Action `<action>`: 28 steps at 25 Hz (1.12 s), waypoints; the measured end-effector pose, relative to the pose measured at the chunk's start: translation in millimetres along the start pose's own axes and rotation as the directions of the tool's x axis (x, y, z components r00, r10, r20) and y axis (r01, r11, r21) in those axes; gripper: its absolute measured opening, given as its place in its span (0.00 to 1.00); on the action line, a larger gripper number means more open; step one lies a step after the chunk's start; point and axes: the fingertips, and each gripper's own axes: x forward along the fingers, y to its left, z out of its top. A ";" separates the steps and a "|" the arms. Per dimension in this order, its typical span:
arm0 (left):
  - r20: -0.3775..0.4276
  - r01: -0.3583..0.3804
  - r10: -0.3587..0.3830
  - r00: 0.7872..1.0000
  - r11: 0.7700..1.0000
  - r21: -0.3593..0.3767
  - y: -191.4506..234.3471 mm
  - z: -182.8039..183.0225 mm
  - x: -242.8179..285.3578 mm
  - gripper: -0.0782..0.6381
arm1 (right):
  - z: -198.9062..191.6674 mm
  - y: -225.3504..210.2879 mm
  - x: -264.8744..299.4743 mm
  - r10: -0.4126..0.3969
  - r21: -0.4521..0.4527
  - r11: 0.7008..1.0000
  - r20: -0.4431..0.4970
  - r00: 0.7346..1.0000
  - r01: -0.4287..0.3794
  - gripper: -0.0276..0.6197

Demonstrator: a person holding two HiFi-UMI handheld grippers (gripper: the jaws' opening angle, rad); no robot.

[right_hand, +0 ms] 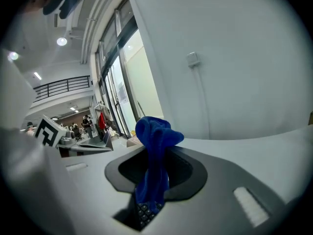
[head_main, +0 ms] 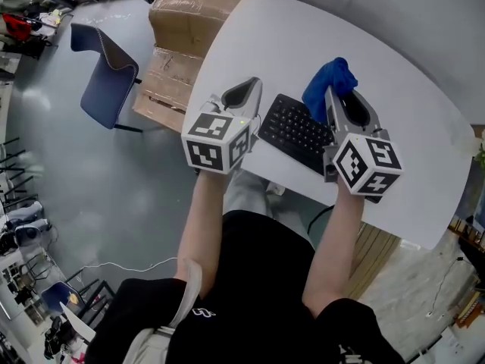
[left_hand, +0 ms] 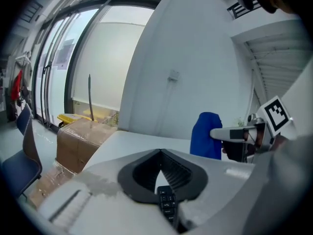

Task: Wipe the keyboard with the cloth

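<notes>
The right gripper (head_main: 330, 95) is clenched on the blue cloth (head_main: 330, 80). In the right gripper view the cloth (right_hand: 154, 133) is pinched between the two jaws, bunching up past their tips and trailing back down through the gap toward the gripper's body. Just below and to the left of this gripper lies the black keyboard (head_main: 296, 132) on the white counter (head_main: 303, 29), and a few of its keys (right_hand: 146, 212) show through the slot beneath the hanging cloth. The cloth sits above the keyboard's far end; whether it touches the keys cannot be told. The left gripper (head_main: 255, 83) is closed with nothing in it. In its own view the jaws meet at their tips (left_hand: 160, 152), and only a strip of keyboard (left_hand: 167, 203) shows under them through the slot. The keyboard lies just to the right of this gripper, between the two grippers. Ahead and to the left of the left gripper, off the counter's edge, stand a cardboard box (head_main: 204, 6) and a blue chair (head_main: 106, 74) on the floor.
</notes>
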 end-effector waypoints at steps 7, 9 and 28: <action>-0.090 0.048 -0.050 0.995 0.999 -0.024 1.6 -28.1 12.5 0.11 | -31.5 21.1 33.7 0.077 0.024 0.997 -0.133 0.988 -0.075 0.19; -0.108 0.055 -0.058 0.993 0.998 -0.031 3.4 -36.3 17.7 0.11 | -43.5 24.7 42.9 0.092 0.035 0.996 -0.169 0.981 -0.087 0.19; -0.259 0.106 -0.121 0.958 0.992 -0.070 14.1 -112.8 47.8 0.11 | -143.5 31.0 91.3 0.143 0.137 0.986 -0.362 0.921 -0.099 0.19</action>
